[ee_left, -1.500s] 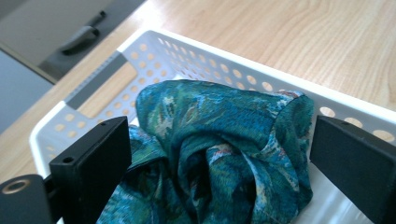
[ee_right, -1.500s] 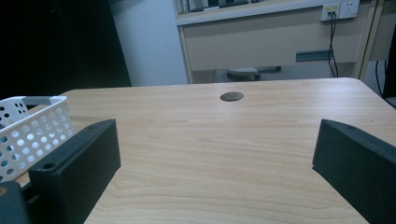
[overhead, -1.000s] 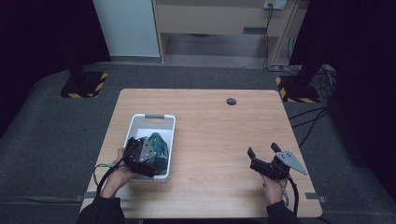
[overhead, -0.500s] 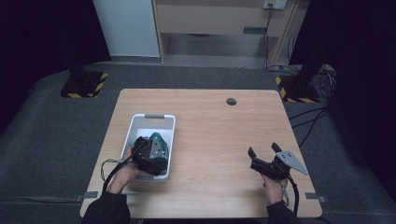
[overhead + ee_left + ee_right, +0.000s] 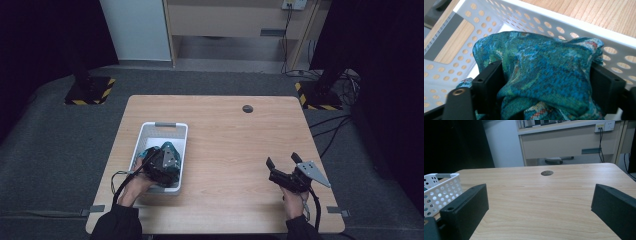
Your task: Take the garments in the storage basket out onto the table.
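Observation:
A crumpled teal patterned cloth (image 5: pixel 544 62) lies inside a white perforated basket (image 5: pixel 165 125) on the left half of the wooden table. My left gripper (image 5: pixel 162 155) reaches down into the basket. Its jaws stand wide apart on either side of the bunched cloth (image 5: pixel 169 146), so my left gripper (image 5: pixel 545 82) reads as open around it. Over the table's near right part, my right gripper (image 5: pixel 282 159) is open and holds nothing. In the right gripper view, bare wood lies between the jaws of my right gripper (image 5: pixel 540 202).
The basket wall (image 5: pixel 574 27) rises just beyond the cloth, and its corner (image 5: pixel 441 192) is at the left of the right gripper view. A small dark round grommet (image 5: pixel 247 108) sits near the table's far edge. Cabinets and stand bases lie beyond the table.
My left hand and gripper have shifted slightly to the right inside the basket. The right gripper has stayed where it was.

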The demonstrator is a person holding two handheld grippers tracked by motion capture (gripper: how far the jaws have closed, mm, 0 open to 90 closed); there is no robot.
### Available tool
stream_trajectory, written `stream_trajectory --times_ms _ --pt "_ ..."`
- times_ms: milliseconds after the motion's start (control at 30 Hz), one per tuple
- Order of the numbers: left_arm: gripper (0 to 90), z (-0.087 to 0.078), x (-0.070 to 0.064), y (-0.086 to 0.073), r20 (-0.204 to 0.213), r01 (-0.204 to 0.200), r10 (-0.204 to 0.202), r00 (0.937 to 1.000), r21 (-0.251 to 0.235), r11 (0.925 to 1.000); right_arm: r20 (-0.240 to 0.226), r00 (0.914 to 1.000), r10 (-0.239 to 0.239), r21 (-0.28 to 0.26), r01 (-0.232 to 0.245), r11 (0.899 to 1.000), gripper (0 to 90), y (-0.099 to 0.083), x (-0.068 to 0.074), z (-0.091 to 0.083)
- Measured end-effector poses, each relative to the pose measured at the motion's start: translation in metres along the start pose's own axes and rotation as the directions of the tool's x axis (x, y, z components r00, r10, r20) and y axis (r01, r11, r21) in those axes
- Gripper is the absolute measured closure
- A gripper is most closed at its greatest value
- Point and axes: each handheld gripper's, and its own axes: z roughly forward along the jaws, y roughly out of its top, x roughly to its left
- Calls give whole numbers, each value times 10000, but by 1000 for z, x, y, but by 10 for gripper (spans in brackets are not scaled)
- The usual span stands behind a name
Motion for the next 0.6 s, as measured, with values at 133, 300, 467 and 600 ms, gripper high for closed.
stream_trajectory --times_ms 133,300,467,600 --pt "295 1 0 0 29 -29 28 10000 81 10000 -16 10000 10 50 -10 10000 13 0 0 0" --pt "366 1 0 0 77 -34 33 10000 113 9999 -22 10000 18 40 -18 10000 13 0 0 0" --pt "468 1 0 0 199 -25 24 9998 46 10000 -23 10000 7 39 -7 10000 13 0 0 0" --pt "584 0 0 0 178 -86 86 9998 -10 10000 -21 10000 17 30 -17 10000 13 0 0 0"
